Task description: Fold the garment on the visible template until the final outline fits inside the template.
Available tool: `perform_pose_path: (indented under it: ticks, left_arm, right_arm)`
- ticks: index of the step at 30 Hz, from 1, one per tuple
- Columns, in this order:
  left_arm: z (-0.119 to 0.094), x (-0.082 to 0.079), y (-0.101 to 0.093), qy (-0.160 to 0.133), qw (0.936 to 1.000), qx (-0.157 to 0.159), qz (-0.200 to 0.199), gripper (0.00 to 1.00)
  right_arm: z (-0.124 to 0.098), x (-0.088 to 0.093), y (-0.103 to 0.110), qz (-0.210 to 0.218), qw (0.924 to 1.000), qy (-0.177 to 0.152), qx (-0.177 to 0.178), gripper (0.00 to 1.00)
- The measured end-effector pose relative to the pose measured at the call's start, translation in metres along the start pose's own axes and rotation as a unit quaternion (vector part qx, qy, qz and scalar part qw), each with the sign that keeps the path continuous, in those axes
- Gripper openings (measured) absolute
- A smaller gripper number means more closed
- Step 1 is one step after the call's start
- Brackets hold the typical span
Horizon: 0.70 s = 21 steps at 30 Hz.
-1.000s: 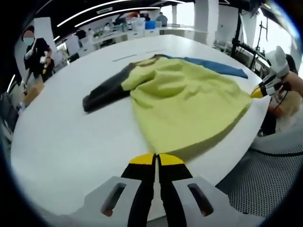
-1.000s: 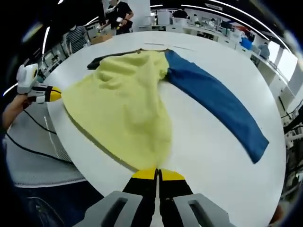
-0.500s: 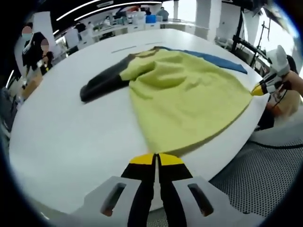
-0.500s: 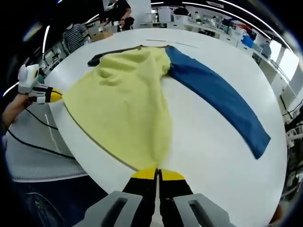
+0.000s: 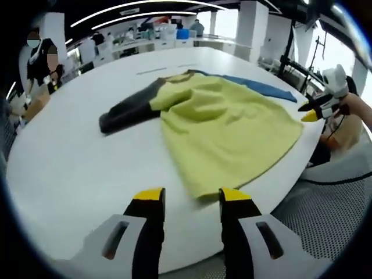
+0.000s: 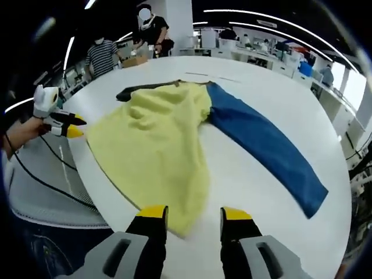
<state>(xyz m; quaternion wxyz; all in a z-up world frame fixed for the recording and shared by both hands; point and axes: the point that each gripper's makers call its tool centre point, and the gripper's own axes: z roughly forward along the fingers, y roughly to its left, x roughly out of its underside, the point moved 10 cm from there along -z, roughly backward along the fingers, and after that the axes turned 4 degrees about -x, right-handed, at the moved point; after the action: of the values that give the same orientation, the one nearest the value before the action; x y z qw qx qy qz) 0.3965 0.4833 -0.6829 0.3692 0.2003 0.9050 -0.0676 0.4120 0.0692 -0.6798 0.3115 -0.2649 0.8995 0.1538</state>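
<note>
Left gripper view: my left gripper [image 5: 192,200] has jaws spread wide, holding nothing, just short of the near hem of the garment [image 5: 226,131], which lies flat on the white table [image 5: 75,168]; dark sleeve [image 5: 125,112] to the left, right gripper [image 5: 317,107] at far right. Right gripper view: my right gripper [image 6: 195,216] also wide, nothing held, garment's near hem betw. the tips; blue sleeve [image 6: 267,145] runs right, left gripper [image 6: 67,125] at left, off the cloth.

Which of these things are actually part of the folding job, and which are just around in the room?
Part of the job:
- garment, yellow body with a blue sleeve and a dark sleeve, spread flat
- white table under it
- left tongs and right tongs, both open

Just around:
- people standing beyond the table
- desks in the background
</note>
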Motion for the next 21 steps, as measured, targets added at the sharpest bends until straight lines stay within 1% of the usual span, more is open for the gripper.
perform_pose_path:
  ticks: [2,5,10,13,17,19,20,21]
  left_arm:
    - [0.001,-0.003,0.003,-0.014,0.9999,0.006,-0.001,0.41]
    - [0.001,-0.008,0.005,-0.028,0.9996,0.010,-0.001,0.46]
    - [0.004,-0.016,0.012,-0.044,0.9989,0.017,0.005,0.56]
    - [0.007,-0.020,0.016,-0.052,0.9984,0.019,0.008,0.61]
    - [0.013,-0.022,0.025,-0.051,0.9986,0.014,0.001,0.64]
    - [0.014,-0.024,0.028,-0.060,0.9980,0.017,-0.010,0.65]
    - [0.016,-0.027,0.029,-0.075,0.9969,0.020,-0.017,0.66]
    - [0.016,-0.029,0.031,-0.081,0.9963,0.021,-0.019,0.66]
  right_arm:
    - [0.000,-0.004,-0.001,0.001,0.9999,-0.011,-0.007,0.38]
    - [0.001,-0.011,-0.003,0.007,0.9994,-0.028,-0.017,0.42]
    - [0.006,-0.025,-0.008,-0.002,0.9987,-0.041,-0.030,0.50]
    - [0.010,-0.036,-0.012,-0.010,0.9982,-0.050,-0.033,0.53]
    - [0.015,-0.048,-0.018,-0.016,0.9973,-0.065,-0.031,0.54]
    - [0.018,-0.054,-0.022,-0.023,0.9970,-0.070,-0.027,0.55]
    - [0.019,-0.056,-0.023,-0.025,0.9969,-0.070,-0.026,0.55]
    - [0.021,-0.059,-0.025,-0.028,0.9966,-0.074,-0.023,0.55]
